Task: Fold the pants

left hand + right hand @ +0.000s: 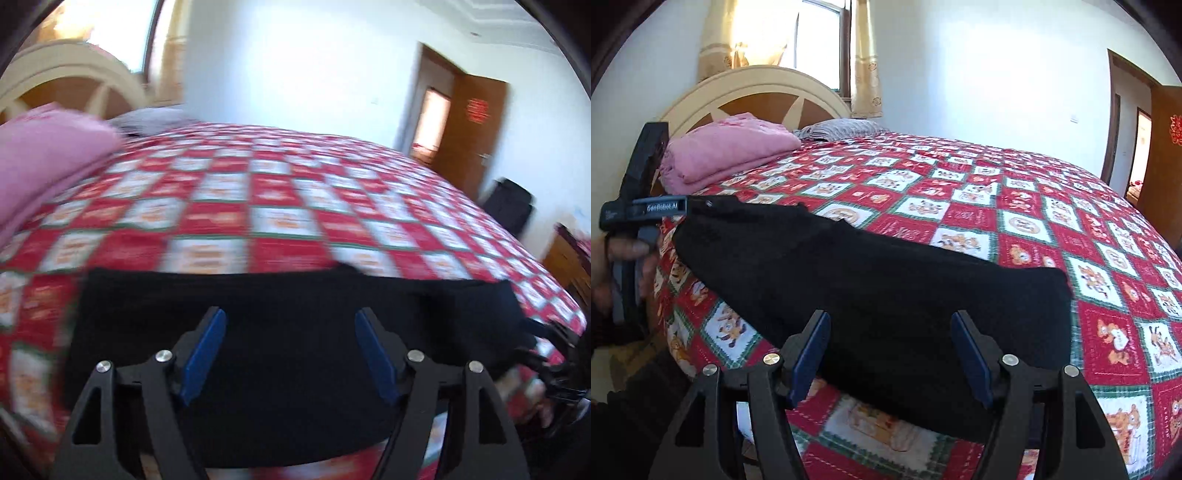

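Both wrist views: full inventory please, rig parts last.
pants: 1, black, folded in a long band near the bed's edge
bedspread: 1, red and white checks, covers the bed
pink blanket: 1, folded, by the headboard
pillow: 1, grey striped, by the headboard
headboard: 1, cream and brown
window: 1, yellow curtains, behind the headboard
door: 1, brown, open, far right
left tongs: open, above the pants
right tongs: open, above the pants
hand: 1, holds the left tongs' handle
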`<action>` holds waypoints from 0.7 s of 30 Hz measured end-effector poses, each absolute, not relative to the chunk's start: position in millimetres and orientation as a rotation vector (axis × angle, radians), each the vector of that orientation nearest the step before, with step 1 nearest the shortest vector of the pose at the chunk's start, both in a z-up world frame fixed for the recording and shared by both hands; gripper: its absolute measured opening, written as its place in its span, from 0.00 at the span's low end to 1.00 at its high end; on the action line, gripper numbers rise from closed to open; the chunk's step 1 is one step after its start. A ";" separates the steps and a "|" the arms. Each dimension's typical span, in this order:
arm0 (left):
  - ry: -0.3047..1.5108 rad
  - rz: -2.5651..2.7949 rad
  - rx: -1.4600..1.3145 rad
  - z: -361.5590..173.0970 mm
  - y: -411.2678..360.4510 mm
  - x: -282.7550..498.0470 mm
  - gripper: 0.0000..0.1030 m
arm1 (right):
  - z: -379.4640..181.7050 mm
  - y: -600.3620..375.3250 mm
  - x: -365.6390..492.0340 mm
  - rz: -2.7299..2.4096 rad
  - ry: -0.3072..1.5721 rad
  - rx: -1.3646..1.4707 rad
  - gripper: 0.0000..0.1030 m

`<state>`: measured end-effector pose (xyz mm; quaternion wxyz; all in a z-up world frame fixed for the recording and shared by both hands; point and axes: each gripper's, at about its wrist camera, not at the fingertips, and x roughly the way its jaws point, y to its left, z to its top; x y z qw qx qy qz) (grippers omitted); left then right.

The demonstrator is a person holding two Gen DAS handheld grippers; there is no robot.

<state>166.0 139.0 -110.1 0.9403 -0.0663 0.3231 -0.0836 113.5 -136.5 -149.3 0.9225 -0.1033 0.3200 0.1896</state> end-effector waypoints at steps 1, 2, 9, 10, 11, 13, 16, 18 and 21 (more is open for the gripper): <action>0.652 -0.134 -0.150 -112.0 158.2 165.8 0.73 | -149.8 -133.2 112.2 0.394 0.655 -0.220 0.67; 0.643 -0.101 -0.175 -113.9 183.7 166.3 0.72 | -150.0 -130.2 110.5 0.401 0.650 -0.229 0.67; 0.656 -0.036 -0.347 -138.3 258.2 170.3 0.64 | -155.3 -123.7 104.9 0.426 0.643 -0.252 0.67; 0.664 -0.038 -0.370 -144.1 262.1 173.3 0.61 | -156.7 -123.2 105.3 0.426 0.648 -0.253 0.67; 0.672 -0.043 -0.389 -149.2 263.8 174.9 0.59 | -157.5 -122.9 105.0 0.422 0.650 -0.254 0.67; 0.697 -0.072 -0.414 -157.8 263.3 179.3 0.58 | -158.8 -122.3 104.5 0.419 0.651 -0.257 0.67; 0.712 -0.051 -0.402 -167.4 261.6 185.1 0.58 | -160.1 -121.9 104.5 0.417 0.654 -0.257 0.67; 0.701 -0.034 -0.386 -167.1 259.3 187.3 0.58 | -160.7 -121.3 104.4 0.417 0.655 -0.258 0.67; 0.716 -0.038 -0.351 -166.2 255.2 188.5 0.58 | -160.4 -120.9 103.4 0.416 0.651 -0.262 0.67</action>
